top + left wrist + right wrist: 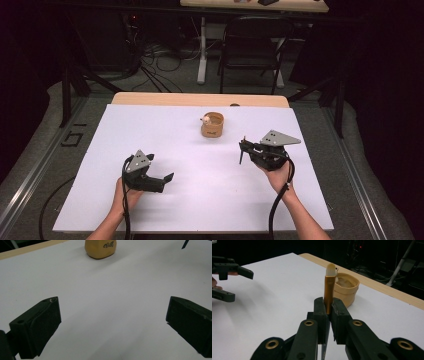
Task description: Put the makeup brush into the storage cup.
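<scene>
Right gripper view: gold brush (328, 293) upright, pinched between right tool (328, 312) jaws.

A small round tan leather cup (212, 125) stands on the large white sheet-covered table (165, 145), toward its far edge and about midway across. Nearer the person, the left gripper (169, 177) hovers left of centre. The right gripper (327, 310), right of the cup, pinches a slim gold-ferruled brush (329, 290) upright, with the cup just behind it.
</scene>
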A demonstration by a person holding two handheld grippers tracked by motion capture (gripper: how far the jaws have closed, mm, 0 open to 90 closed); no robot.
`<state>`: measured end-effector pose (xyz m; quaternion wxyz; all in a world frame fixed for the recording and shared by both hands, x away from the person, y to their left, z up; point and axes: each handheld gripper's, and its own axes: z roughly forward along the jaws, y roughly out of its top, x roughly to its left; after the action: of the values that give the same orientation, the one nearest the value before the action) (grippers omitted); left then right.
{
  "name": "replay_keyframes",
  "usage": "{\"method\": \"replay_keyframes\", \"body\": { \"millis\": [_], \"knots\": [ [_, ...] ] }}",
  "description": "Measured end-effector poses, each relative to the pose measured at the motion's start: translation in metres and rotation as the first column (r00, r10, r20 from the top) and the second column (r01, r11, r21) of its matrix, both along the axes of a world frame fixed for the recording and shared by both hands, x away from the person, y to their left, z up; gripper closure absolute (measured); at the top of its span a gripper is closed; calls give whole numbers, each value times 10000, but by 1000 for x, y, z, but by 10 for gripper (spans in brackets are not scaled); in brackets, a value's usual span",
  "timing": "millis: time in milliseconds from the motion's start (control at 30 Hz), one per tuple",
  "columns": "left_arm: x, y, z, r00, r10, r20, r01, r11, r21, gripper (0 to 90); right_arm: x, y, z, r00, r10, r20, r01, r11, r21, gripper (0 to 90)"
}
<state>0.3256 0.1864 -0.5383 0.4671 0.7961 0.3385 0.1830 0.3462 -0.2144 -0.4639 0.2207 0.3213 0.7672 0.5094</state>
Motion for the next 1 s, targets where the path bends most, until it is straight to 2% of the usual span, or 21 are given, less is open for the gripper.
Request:
{"method": "replay_keyframes", "body": {
  "millis": [267,367,600,1000],
  "knots": [
    [1,0,-1,10000,-33,56,32,9999,168,0,7,0,5,9999,-96,97,96,9999,-45,839],
    [1,-1,-1,9998,-163,79,162,9998,137,0,11,-1,5,9998,-177,51,178,9998,-64,839],
    [0,0,-1,9998,-79,197,78,10000,44,0,18,0,7,9997,-232,-13,232,9997,-68,840],
    [2,-2,-2,9998,-138,142,137,9998,111,0,28,4,13,9995,-327,-51,326,9993,-155,839]
  ]
}}
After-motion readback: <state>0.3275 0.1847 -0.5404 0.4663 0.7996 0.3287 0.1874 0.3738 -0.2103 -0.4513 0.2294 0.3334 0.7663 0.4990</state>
